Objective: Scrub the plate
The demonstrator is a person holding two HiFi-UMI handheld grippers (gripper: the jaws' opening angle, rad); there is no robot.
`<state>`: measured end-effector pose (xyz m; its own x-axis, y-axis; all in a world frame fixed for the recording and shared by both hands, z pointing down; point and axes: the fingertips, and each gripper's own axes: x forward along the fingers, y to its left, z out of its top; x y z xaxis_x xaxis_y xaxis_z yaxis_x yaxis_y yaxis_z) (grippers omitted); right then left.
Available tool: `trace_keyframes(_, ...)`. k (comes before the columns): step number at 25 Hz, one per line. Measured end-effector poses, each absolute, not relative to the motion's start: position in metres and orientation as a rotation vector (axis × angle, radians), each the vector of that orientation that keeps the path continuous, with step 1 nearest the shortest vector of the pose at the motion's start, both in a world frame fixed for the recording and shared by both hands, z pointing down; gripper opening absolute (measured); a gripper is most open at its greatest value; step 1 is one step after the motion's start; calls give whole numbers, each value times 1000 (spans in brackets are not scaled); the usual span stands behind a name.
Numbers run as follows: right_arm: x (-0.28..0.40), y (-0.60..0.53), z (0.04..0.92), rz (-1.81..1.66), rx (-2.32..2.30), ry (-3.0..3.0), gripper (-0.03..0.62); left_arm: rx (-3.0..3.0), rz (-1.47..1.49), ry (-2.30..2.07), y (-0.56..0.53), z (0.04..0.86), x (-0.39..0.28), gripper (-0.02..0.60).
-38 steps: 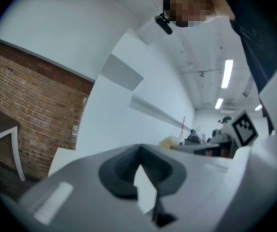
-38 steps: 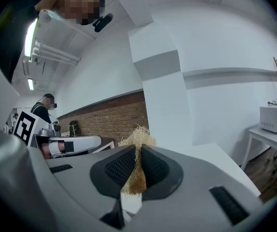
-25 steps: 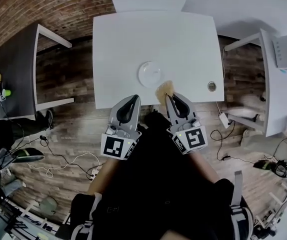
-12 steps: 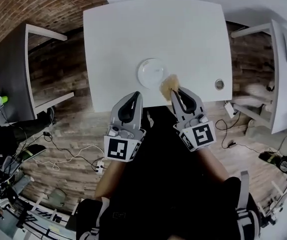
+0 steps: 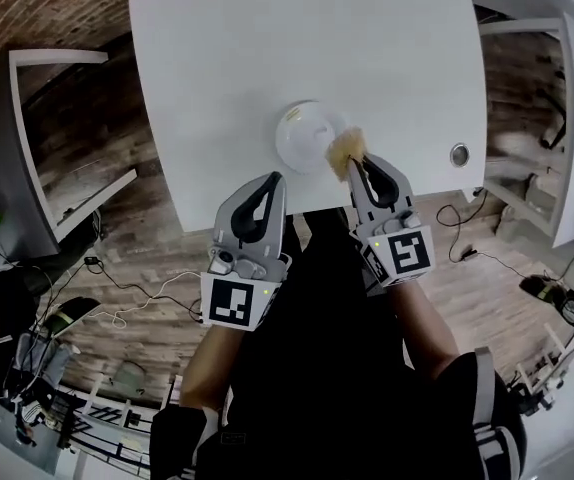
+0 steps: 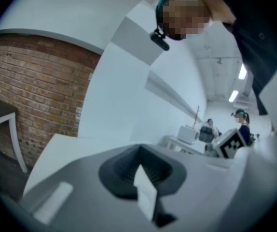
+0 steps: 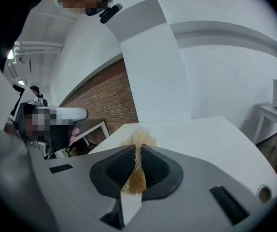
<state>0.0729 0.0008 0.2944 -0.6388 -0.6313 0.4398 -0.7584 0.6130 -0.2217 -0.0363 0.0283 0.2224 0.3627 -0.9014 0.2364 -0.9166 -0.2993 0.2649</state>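
A small round white plate [image 5: 305, 137] lies on the white table [image 5: 227, 58] near its front edge. My right gripper [image 5: 356, 166] is shut on a tan fibrous scrubber [image 5: 345, 151], which touches the plate's right rim. In the right gripper view the scrubber [image 7: 137, 161] is pinched between the closed jaws of the gripper [image 7: 138, 151] and sticks out ahead of them. My left gripper [image 5: 270, 184] hovers at the table's front edge, just below and left of the plate, shut with nothing in it. The left gripper view shows its jaws [image 6: 139, 153] pressed together.
A round cable hole [image 5: 459, 154] sits in the table at the right. A dark table [image 5: 7, 158] stands at the left and a white one [image 5: 567, 108] at the right. Cables [image 5: 127, 298] trail over the wooden floor.
My right gripper has carried the scrubber forward from the table edge up to the plate's right rim. The head view has moved closer over the table.
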Motion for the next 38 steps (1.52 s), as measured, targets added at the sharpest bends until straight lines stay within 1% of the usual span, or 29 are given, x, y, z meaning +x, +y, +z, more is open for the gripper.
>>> trace_keyframes(8,72,-5,342,589,1128,-2454,32,2256,59,-1544,25,259,-36,3)
trace_keyframes(19,80,-19,384,624,1142,-2382,32,2238,47,-1551,18,276,-39,3)
trace_keyframes(30,84,-22,403,650,1140,-2342,32,2183,19,-1579,14,292,-44,3)
trace_keyframes(38,75,-24,412,629,1114,-2340,32,2184,15,-1555,17,305,-45,3)
